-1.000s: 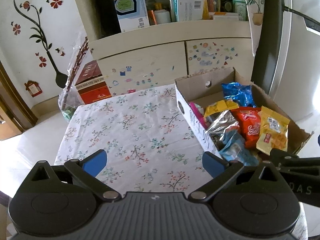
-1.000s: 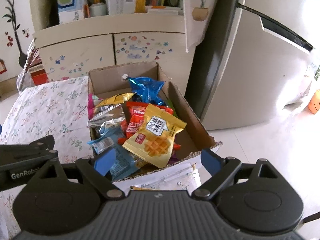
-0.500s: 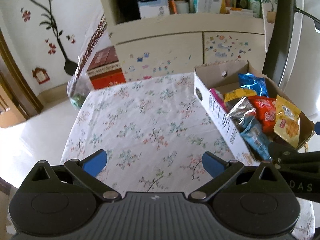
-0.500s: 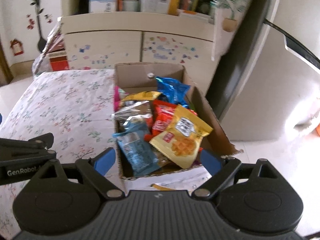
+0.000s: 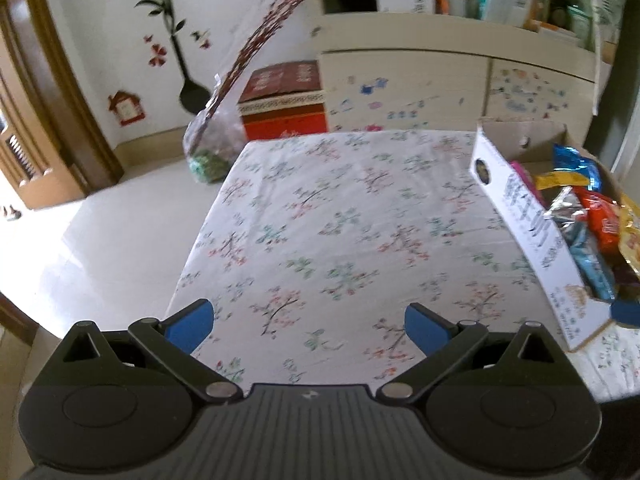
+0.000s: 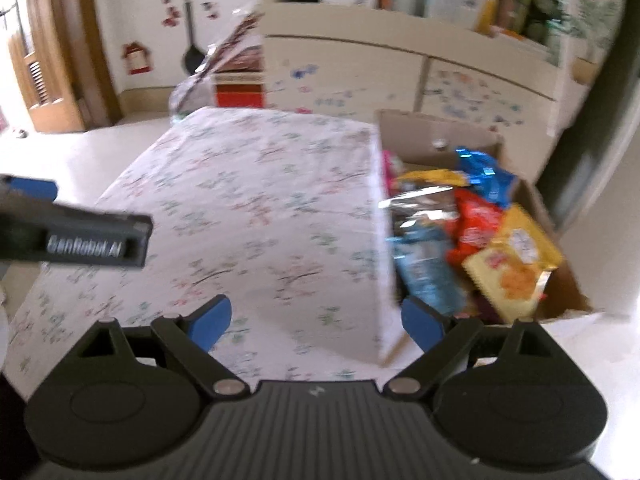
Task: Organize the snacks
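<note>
An open cardboard box (image 5: 520,208) stands on the right side of a table with a floral cloth (image 5: 340,232). It holds several snack packets: a blue one (image 6: 486,174), a red one (image 6: 476,222), a yellow waffle one (image 6: 514,260), a silver one (image 6: 420,202) and a light blue one (image 6: 424,276). My left gripper (image 5: 306,326) is open and empty above the near table edge, left of the box. My right gripper (image 6: 316,322) is open and empty, near the box's front left corner (image 6: 384,336). The left gripper's body shows in the right wrist view (image 6: 76,236).
A red and white carton (image 5: 286,100) and a clear plastic bag (image 5: 212,148) sit on the floor behind the table. A cream cabinet (image 5: 420,76) with boxes on top stands at the back. A wooden door frame (image 5: 44,92) is at left.
Both views have swung to the left. The box has shifted from the middle to the right of each view. Both grippers stay open and empty.
</note>
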Demonstrator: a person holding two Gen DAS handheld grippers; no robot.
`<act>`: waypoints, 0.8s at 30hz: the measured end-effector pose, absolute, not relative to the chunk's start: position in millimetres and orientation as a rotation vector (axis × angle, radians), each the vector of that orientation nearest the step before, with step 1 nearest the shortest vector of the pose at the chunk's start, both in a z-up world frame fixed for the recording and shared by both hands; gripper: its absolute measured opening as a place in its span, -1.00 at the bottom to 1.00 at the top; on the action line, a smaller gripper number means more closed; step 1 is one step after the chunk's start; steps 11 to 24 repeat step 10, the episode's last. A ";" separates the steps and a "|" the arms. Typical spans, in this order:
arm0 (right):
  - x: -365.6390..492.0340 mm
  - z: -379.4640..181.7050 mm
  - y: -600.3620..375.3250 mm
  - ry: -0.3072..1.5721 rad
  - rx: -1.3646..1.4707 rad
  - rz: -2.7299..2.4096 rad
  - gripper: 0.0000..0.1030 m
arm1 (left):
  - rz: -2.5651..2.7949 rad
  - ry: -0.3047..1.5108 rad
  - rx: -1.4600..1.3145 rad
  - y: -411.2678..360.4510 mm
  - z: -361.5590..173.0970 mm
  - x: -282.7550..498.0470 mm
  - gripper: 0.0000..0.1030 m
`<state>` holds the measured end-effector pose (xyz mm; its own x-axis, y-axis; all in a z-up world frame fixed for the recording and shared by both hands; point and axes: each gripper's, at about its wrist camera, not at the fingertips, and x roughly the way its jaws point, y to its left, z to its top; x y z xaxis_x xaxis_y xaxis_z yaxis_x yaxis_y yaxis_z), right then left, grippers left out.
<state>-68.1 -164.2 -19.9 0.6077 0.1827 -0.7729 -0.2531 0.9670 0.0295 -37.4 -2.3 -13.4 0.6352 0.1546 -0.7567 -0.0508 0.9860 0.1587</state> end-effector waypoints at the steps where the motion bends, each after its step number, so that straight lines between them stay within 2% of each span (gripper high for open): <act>1: -68.6 -24.2 -157.8 0.892 -0.094 0.284 0.79 | 0.123 0.883 0.121 1.3 -15.2 -37.2 1.00; 10: -71.1 -61.7 -126.4 0.904 -0.162 0.433 0.79 | 0.127 0.895 0.076 18.9 -23.4 -36.6 1.00; 24: -71.1 -61.7 -126.4 0.904 -0.162 0.433 0.79 | 0.127 0.895 0.076 18.9 -23.4 -36.6 1.00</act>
